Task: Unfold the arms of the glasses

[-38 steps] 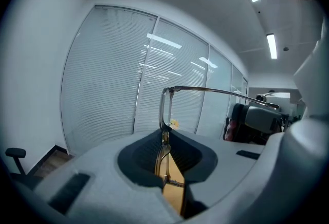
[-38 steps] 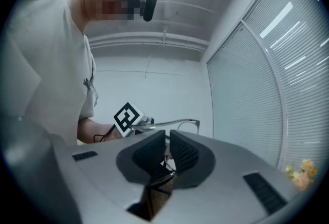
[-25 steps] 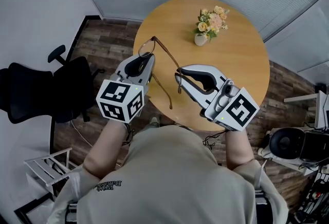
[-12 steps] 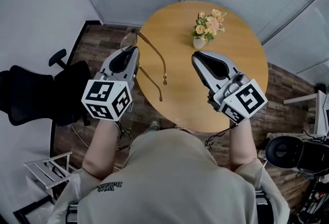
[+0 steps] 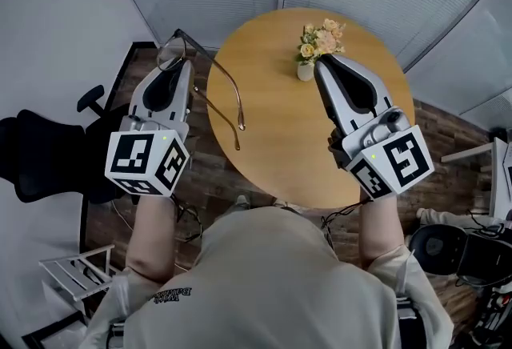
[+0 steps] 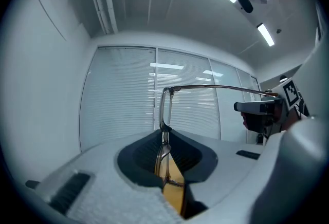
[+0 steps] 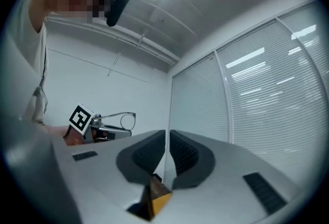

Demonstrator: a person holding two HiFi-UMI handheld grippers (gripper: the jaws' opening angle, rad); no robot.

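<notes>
The thin brown-framed glasses [image 5: 210,62] hang above the table's left edge, both arms swung out and trailing toward me. My left gripper [image 5: 178,65] is shut on the frame at the lens. In the left gripper view the frame [image 6: 165,110] stands upright between the dark pads of the left gripper [image 6: 164,138], one arm reaching right toward the right gripper [image 6: 257,108]. My right gripper [image 5: 324,62] is shut on nothing, its tips just in front of the flowers. In the right gripper view the pads of the right gripper [image 7: 167,138] nearly meet; the glasses [image 7: 126,119] show far left.
A round wooden table [image 5: 352,155] lies below, with a small vase of flowers [image 5: 318,42] at its far side. A black office chair [image 5: 48,155] stands at the left and a white rack [image 5: 72,271] at the lower left. Window blinds run behind.
The right gripper let go of the arm's tip and moved up and right. The left gripper carried the glasses up and left. Both grippers have risen and drawn apart.
</notes>
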